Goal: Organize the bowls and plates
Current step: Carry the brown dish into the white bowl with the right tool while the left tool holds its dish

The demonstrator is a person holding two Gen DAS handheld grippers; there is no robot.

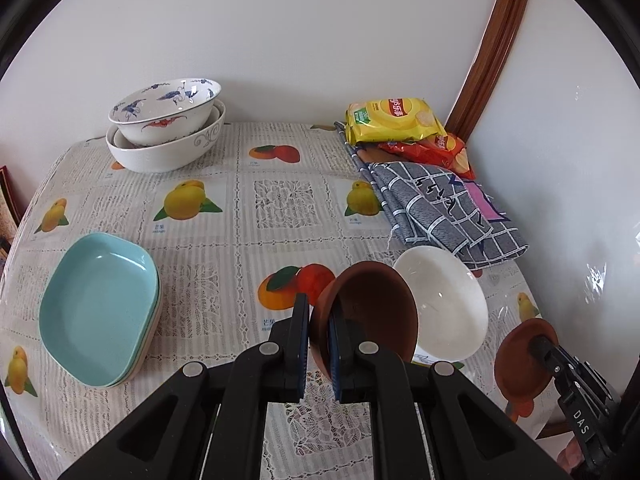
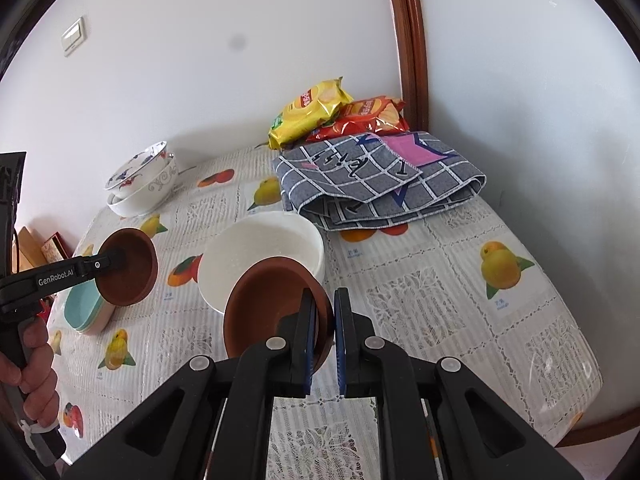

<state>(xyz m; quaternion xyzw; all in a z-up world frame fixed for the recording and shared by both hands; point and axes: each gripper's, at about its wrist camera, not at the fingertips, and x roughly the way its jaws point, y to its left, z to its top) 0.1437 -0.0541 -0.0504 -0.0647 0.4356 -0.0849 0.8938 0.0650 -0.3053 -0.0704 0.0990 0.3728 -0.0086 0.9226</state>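
Note:
My left gripper [image 1: 319, 320] is shut on the rim of a brown dish [image 1: 372, 312] and holds it tilted above the table, just left of a white bowl [image 1: 444, 304]. My right gripper [image 2: 325, 320] is shut on the rim of a second brown dish [image 2: 272, 304], held in front of the same white bowl [image 2: 260, 252]. The left gripper [image 2: 116, 262] and its dish [image 2: 132, 276] show in the right wrist view; the right gripper's dish [image 1: 520, 364] shows in the left wrist view. A stack of teal plates [image 1: 98, 304] lies at the left. Stacked patterned bowls [image 1: 166, 124] stand at the back left.
A folded grey checked cloth [image 1: 436, 208] lies at the back right, with a yellow chip bag [image 1: 394, 120] and a red chip bag [image 1: 440, 152] behind it. The table carries a fruit-print cloth [image 1: 248, 224]. A wall and a wooden frame [image 2: 408, 40] close off the back.

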